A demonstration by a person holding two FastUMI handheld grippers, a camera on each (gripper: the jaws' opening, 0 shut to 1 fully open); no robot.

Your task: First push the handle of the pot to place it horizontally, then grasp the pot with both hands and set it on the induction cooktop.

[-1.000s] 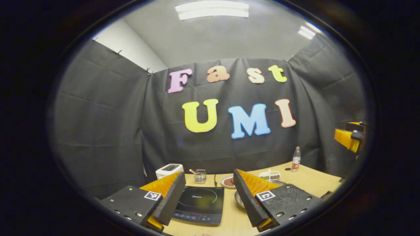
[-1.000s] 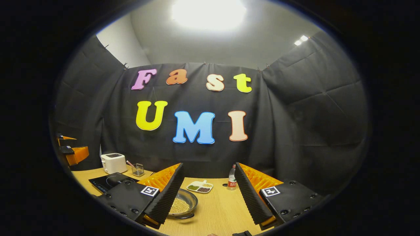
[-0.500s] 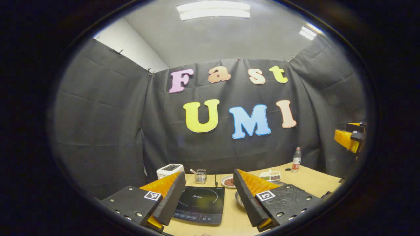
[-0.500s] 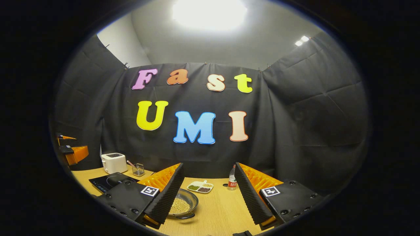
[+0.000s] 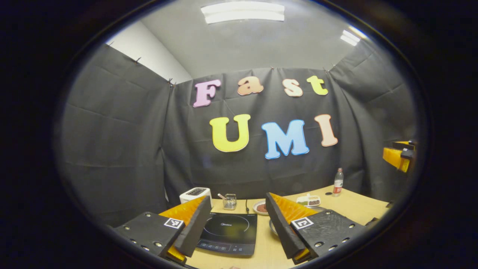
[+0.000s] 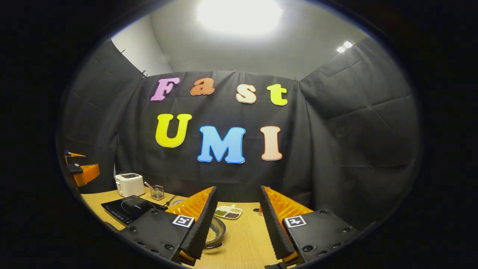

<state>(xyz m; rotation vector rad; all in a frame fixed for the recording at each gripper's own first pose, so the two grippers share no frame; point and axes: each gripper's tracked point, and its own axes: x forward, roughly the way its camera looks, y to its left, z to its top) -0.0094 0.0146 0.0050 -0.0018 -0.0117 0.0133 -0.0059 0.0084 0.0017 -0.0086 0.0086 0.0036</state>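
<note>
Both grippers hang above the near edge of the wooden table with their jaws apart and nothing between them. In the left gripper view, the left gripper is wide open — the black induction cooktop lies flat on the table in the gap between its two fingers, toward the left side of the table. In the right gripper view, the right gripper is also open, though a little less wide, and it holds nothing.

The pot — a shallow metal one with pale grains inside — stands on the table just behind the right gripper's left finger, which hides part of it. I cannot tell how its handle lies. It sits to the right of the cooktop and apart from it.

Farther back on the table, a white divided dish with green and dark beans is near the middle. A white toaster and a small wire basket stand at the far left corner. A plastic bottle stands near the far edge on the right side.
</note>
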